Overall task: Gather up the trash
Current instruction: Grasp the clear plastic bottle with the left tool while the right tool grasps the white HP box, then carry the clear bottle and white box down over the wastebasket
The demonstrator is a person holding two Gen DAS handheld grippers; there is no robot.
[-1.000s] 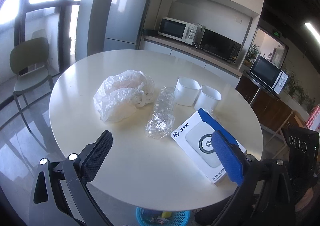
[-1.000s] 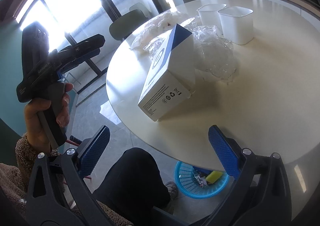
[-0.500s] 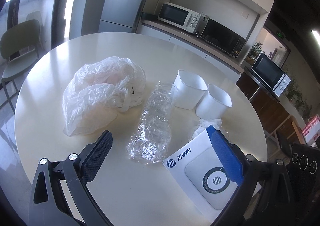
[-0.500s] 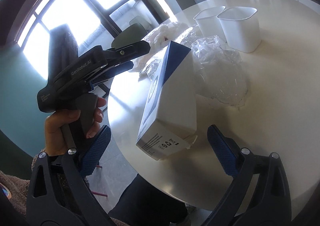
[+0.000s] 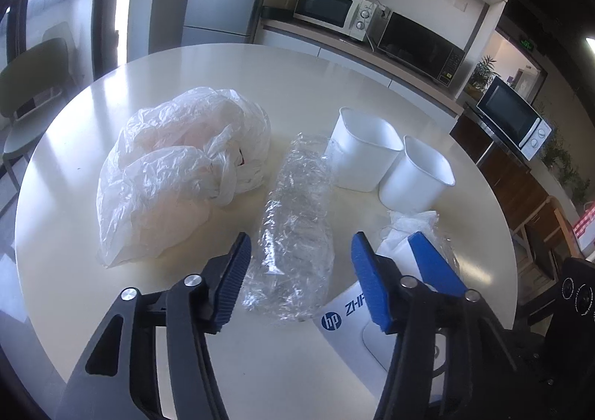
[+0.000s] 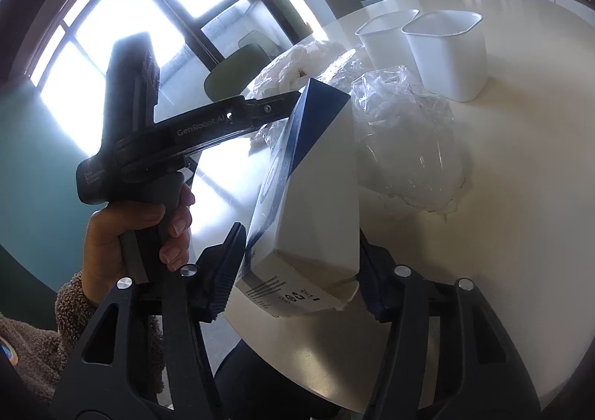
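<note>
Right now the right gripper [image 6: 297, 263] has the white-and-blue box [image 6: 308, 204] between its jaws: the left pad presses the printed face and the right pad sits against the plain white side, so the jaws are clenched on the box's near end. The box stands tilted on edge at the rim of the round tabletop [image 6: 502, 234], its blue corner pointing up and away.

Over on the other side, the left gripper [image 5: 297, 271] hovers with its jaws released, one pad on either side of the crumpled clear plastic wrap [image 5: 293, 219]; neither pad touches it as far as the view shows. The wrap lies flat on the tabletop, between the white plastic bag [image 5: 178, 174] and two white tubs [image 5: 386, 167]. A second crumple of clear film [image 6: 405, 137] lies just beside the box, in front of the tubs.
</note>
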